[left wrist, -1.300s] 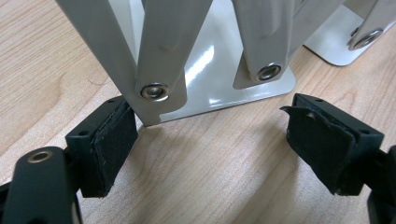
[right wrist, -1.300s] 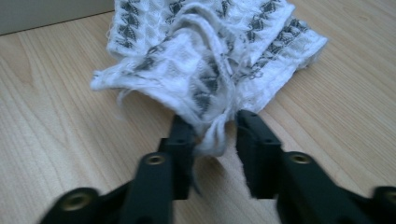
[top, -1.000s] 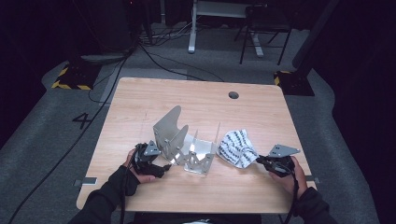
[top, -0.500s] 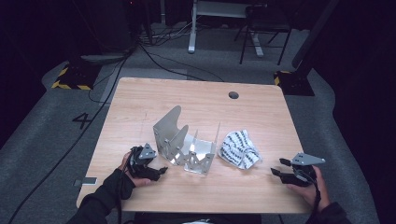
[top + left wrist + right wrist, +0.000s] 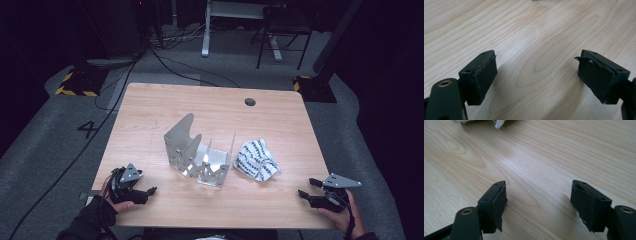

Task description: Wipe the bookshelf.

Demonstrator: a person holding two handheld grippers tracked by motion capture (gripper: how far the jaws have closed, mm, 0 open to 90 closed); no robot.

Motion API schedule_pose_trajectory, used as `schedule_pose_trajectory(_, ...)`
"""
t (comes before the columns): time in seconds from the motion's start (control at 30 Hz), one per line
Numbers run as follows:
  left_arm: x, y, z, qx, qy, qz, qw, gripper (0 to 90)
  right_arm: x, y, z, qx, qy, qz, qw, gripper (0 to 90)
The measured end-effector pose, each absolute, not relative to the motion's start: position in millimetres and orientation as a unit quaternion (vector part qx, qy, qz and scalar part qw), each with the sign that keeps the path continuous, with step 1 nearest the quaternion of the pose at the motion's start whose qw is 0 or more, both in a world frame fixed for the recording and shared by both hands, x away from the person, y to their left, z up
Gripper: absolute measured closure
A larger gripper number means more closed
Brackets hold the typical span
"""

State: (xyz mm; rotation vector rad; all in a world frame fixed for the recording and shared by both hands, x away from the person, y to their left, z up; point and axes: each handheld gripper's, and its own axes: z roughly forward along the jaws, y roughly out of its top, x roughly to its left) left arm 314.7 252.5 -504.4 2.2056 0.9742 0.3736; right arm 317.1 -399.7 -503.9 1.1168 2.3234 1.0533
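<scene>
A bent metal bracket [image 5: 197, 152] stands in the middle of the wooden table [image 5: 210, 110]. Just to its right lies a crumpled white cloth with black marks [image 5: 257, 160]; a corner of this cloth [image 5: 499, 123] peeks in at the top of the right gripper view. My left gripper [image 5: 150, 191] rests at the table's front left corner, open, with bare wood between its pads [image 5: 484, 75]. My right gripper [image 5: 306, 190] sits at the front right corner, open too, nothing between its pads [image 5: 496, 202]. Both grippers are well apart from the bracket and the cloth.
A round cable hole [image 5: 250, 102] lies near the table's far edge. Beyond the table are a desk leg [image 5: 206, 30], a chair frame [image 5: 280, 40] and floor cables [image 5: 165, 55]. Yellow-black striped blocks [image 5: 75, 90] sit on the grey floor at the left.
Both grippers have drawn back from the bracket and the cloth toward the front corners of the table. The right gripper let go of the cloth, which now lies free.
</scene>
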Motion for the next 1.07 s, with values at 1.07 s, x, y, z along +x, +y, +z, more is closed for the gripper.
schedule_pose_trajectory(1.07,314.2,255.7,-504.7,0.853,0.367,0.138,0.346,15.2,320.9,-400.0,-504.0,0.424,0.806,0.365,0.192,28.8)
